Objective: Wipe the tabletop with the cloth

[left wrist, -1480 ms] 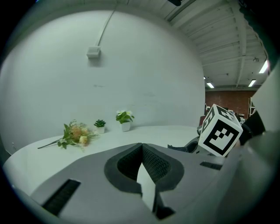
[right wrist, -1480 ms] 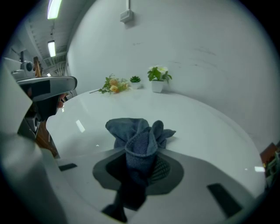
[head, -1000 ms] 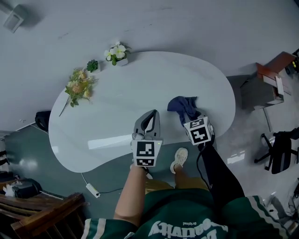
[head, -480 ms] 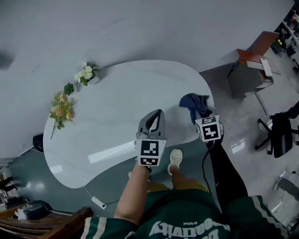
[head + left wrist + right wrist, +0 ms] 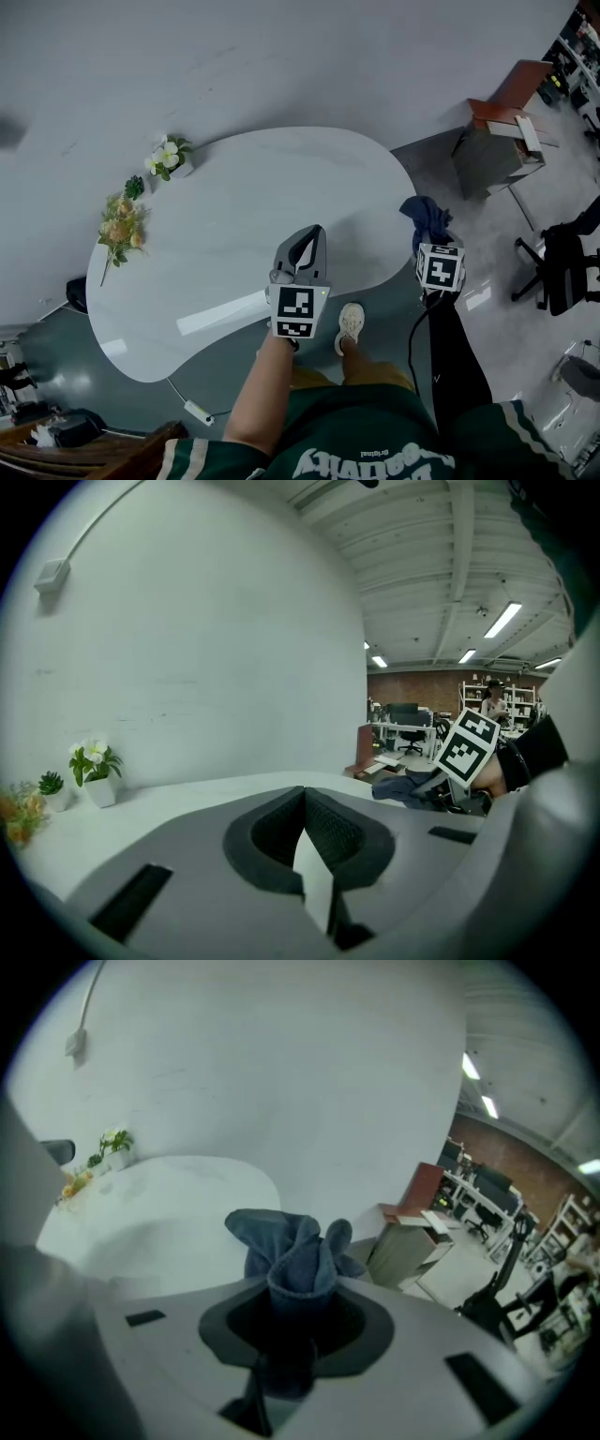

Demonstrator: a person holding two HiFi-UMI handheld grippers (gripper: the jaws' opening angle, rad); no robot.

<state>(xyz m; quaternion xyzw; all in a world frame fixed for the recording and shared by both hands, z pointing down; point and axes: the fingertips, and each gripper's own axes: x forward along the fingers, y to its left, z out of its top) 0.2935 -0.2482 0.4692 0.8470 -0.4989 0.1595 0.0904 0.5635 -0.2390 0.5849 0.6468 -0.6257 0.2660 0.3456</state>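
- Cloth has slid rightward: a second ago it sat on the right part of the tabletop; now it is just past the right rim, over the floor.
- It is pinched in the right gripper. The jaws are closed on its lower end, and the bunch sticks out ahead of them.
- From the head view, the right gripper's marker cube sits just near-side of the cloth. The cloth covers the jaw tips there.
- Cloth look: dark blue, soft, crumpled into a wad, with two or three folds fanning upward like petals in the right gripper view.
- I can't tell whether any part of it still touches the table rim.
- Left gripper: jaws pressed together, nothing between them. It hovers over the near edge of the table, well apart from the cloth, about where it was before.
- The left gripper view catches the cloth as a small blue heap beside the right gripper's cube; no detail at that size.
- Tabletop: white, glossy, kidney-shaped.
- Far-left rim: white flower pot, small green plant and dried bouquet, all well clear of both grippers.
- Brown-topped cabinet stands on the floor to the right of the table.
- The cloth's lower end is hidden inside the right jaws' dark recess.
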